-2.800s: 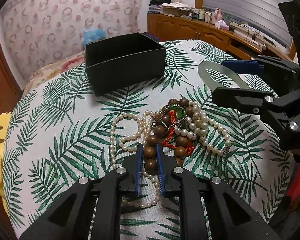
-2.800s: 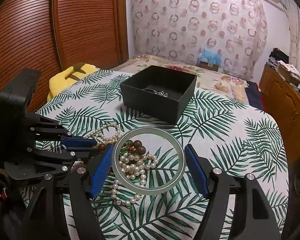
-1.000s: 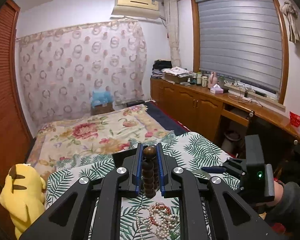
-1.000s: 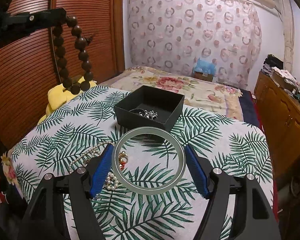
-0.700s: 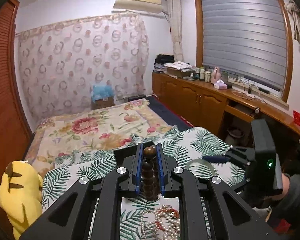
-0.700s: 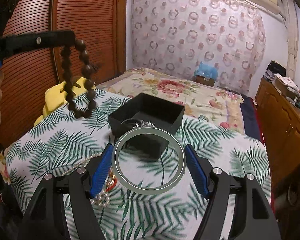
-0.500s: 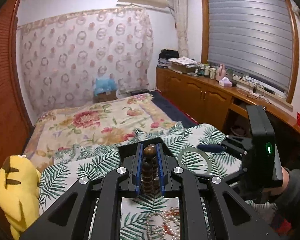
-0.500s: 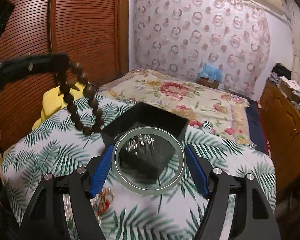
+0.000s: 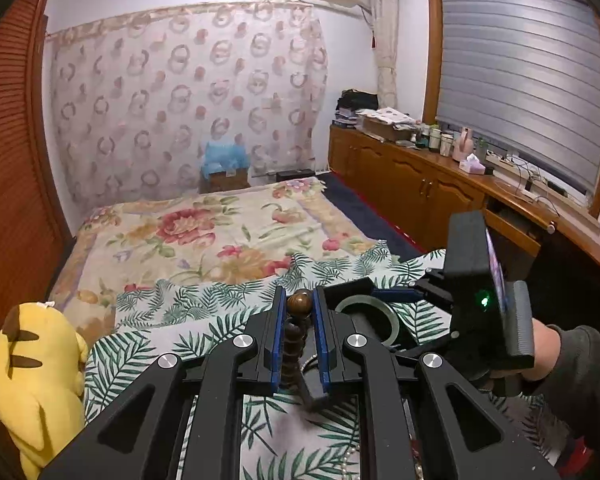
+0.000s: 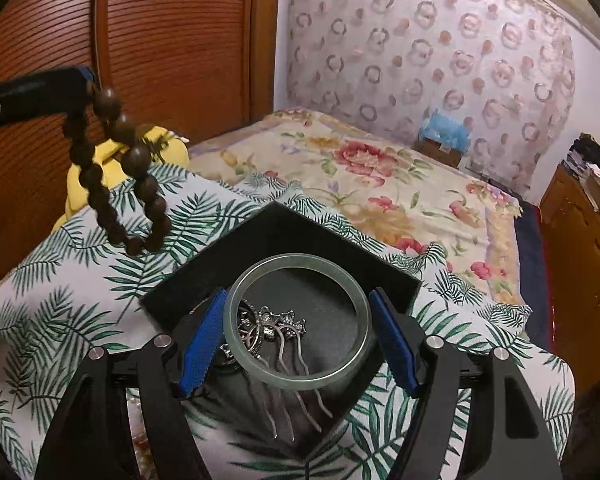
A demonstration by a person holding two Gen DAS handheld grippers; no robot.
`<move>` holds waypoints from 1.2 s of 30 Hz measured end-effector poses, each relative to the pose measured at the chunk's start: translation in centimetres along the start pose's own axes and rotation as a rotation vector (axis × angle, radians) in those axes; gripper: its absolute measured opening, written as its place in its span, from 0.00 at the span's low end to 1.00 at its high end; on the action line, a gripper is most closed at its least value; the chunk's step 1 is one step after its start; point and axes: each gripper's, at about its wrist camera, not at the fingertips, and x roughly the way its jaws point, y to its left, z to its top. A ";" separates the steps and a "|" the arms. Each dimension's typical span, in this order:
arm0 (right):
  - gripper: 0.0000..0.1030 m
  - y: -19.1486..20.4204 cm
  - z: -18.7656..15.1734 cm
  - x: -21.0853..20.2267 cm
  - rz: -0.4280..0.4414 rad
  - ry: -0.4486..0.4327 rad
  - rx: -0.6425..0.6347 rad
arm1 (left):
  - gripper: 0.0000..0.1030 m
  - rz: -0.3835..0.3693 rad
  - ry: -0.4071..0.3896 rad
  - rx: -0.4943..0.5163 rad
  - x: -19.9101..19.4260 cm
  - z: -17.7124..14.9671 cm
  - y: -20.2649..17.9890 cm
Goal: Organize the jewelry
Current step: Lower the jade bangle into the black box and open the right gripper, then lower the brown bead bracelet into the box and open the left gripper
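My left gripper [image 9: 299, 312] is shut on a brown wooden bead bracelet [image 9: 298, 305] that hangs below it; the bracelet also shows in the right wrist view [image 10: 118, 176], in the air left of the black box. My right gripper [image 10: 298, 338] is shut on a pale green jade bangle [image 10: 298, 378] and holds it flat over the open black box [image 10: 288, 232]. A silver hair comb [image 10: 284, 344] and other silver pieces lie in the box. The bangle also shows in the left wrist view [image 9: 384, 312].
The box stands on a table with a palm-leaf cloth [image 10: 60, 304]. A few pearls [image 9: 350, 466] lie on the cloth near me. A yellow plush toy [image 9: 32, 376] sits at the table's left. A flowered bed [image 9: 204, 236] lies behind, wooden cabinets [image 9: 412, 192] to the right.
Both grippers lifted their jewelry off the pile and moved toward the black box. The bangle is now over the box; the bead bracelet hangs in the air left of it.
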 end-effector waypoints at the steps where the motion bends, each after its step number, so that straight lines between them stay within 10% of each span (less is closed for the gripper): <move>1: 0.72 0.0 0.1 0.4 0.000 0.009 0.001 | 0.12 0.000 0.000 0.001 0.0 0.0 0.0; 36: 0.72 -3.8 -3.1 -5.3 -0.048 -0.046 0.120 | 0.13 -0.048 0.065 0.031 6.6 0.8 -2.2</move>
